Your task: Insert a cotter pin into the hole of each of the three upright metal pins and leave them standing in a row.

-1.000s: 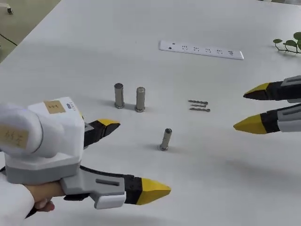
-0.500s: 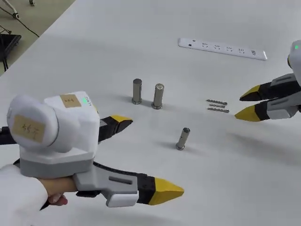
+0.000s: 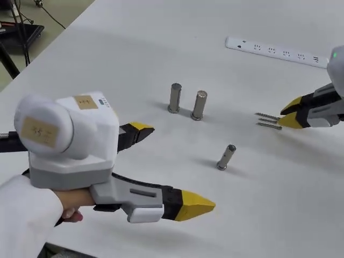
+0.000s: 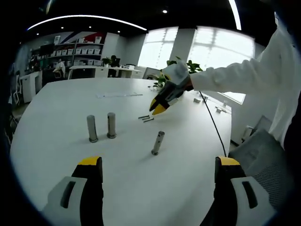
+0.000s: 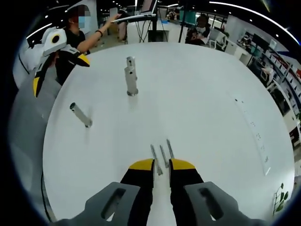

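Right tool at cotter pins, well inside table

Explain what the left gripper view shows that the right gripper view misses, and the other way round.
Left gripper view alone: the right gripper and the white sleeve behind it, bright windows. Right gripper view alone: the left gripper, people behind the table. Both: the cotter pins and three metal pins, two side by side, one apart.
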Action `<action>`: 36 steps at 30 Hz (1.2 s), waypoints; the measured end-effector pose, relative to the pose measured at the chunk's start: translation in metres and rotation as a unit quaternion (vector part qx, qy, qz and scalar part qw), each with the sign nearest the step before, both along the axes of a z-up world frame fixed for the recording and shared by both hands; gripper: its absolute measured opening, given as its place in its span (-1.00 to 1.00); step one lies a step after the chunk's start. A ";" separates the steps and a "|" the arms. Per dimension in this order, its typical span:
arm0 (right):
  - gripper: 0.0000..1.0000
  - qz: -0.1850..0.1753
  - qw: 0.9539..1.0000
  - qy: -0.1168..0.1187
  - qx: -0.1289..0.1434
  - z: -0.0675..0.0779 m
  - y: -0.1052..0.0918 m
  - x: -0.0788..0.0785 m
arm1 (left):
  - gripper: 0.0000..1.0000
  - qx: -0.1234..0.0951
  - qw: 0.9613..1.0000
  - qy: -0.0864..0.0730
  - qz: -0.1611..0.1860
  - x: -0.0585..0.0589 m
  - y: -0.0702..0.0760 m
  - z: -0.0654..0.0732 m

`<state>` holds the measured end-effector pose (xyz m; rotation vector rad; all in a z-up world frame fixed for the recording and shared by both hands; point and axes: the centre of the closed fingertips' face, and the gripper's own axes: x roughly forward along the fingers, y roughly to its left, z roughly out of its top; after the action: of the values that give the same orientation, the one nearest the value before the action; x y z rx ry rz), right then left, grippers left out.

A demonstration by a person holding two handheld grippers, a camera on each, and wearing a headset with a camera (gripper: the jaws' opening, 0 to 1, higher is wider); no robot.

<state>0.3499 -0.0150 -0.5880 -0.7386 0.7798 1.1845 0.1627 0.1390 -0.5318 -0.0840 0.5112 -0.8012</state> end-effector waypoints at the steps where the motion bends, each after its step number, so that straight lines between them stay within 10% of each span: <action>1: -0.89 0.000 1.000 0.001 -0.001 -0.001 0.001 0.002 | 0.98 0.000 1.000 0.000 0.000 0.000 0.000 0.000; 36: -1.00 0.077 0.991 -0.002 -0.114 -0.026 -0.003 0.000 | 0.98 0.004 1.000 0.003 -0.018 -0.006 -0.007 -0.001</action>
<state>0.3498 -0.0182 -0.6142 -1.0046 0.8761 1.2433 0.1571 0.1320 -0.5331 -0.0705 0.5224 -0.8343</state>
